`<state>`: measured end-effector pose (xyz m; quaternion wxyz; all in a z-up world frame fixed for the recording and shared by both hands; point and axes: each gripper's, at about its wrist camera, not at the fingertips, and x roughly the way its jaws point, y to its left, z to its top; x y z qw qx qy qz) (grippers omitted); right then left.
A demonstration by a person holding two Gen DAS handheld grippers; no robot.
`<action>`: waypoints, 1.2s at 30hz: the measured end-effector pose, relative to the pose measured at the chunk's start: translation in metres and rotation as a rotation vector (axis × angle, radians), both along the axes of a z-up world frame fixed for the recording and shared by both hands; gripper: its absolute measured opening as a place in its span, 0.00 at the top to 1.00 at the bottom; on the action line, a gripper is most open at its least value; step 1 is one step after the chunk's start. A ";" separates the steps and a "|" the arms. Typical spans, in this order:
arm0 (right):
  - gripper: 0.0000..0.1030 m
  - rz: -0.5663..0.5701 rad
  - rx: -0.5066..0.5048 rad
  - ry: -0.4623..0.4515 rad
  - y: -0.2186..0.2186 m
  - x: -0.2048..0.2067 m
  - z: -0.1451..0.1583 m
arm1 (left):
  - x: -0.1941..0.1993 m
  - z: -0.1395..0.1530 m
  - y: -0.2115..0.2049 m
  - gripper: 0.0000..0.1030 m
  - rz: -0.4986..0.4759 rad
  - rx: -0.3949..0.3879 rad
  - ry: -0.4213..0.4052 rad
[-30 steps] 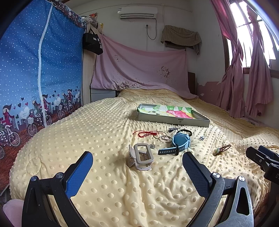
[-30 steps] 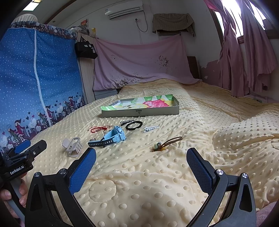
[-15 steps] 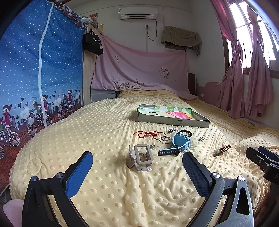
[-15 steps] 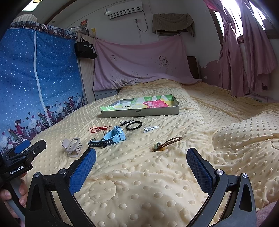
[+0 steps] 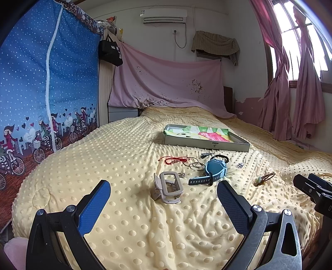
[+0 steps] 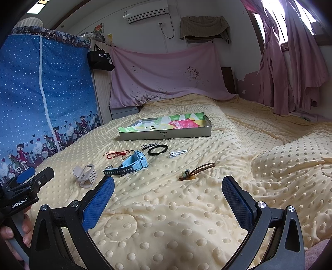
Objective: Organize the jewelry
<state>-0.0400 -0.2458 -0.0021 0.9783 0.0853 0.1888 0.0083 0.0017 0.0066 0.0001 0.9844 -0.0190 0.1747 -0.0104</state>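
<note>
Currently both grippers hover over a yellow dotted blanket (image 5: 116,149) on a bed, nothing between either one and the jewelry. Left gripper (image 5: 164,199) has its jaws spread wide, blue pads empty. Right gripper (image 6: 168,193) is the same: wide apart, holding nothing. In the right wrist view the left gripper shows at the left edge with a hand (image 6: 12,232) on its handle.

Surroundings: blue polka-dot wardrobe cover (image 5: 41,83) on the left, pink sheet (image 5: 166,83) hung behind the headboard, air conditioner (image 5: 164,16) on the wall, pink curtains (image 5: 290,93) at the window, black bag (image 5: 110,52) hanging by the wardrobe.

One shallow grey box (image 6: 166,135) with a colourful lining sits mid-bed, beyond the loose items; nothing visible inside it.

Items on the blanket, all in front of the box:
- 1 beige claw hair clip (image 5: 168,189), nearest the left gripper, lying on its side
- 1 light blue watch (image 6: 134,163) with dark strap, just right of the clip
- 1 red cord bracelet (image 5: 174,160) with beads
- thin metal bangles (image 5: 194,165) beside the red cord, touching or overlapping; count unclear
- 1 small ring (image 5: 181,174) between clip and watch
- 1 black bead bracelet (image 6: 158,149) behind the watch
- 1 dark small clip (image 6: 148,146) beside it
- 1 silver hair clip (image 6: 178,153) right of the black bracelet
- 1 brown hair tie (image 6: 197,171) with a green-yellow charm, apart from the rest, closest to the right gripper
</note>
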 end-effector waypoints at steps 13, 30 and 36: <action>0.01 -0.017 -0.001 0.004 0.000 0.002 -0.001 | 0.002 0.001 0.001 0.00 0.013 0.007 0.002; 0.01 0.075 0.020 0.043 -0.002 0.043 0.013 | 0.040 -0.011 0.000 0.00 0.034 -0.010 0.131; 0.01 0.127 0.038 0.090 0.003 0.080 0.016 | 0.063 -0.018 -0.007 0.00 0.038 0.036 0.182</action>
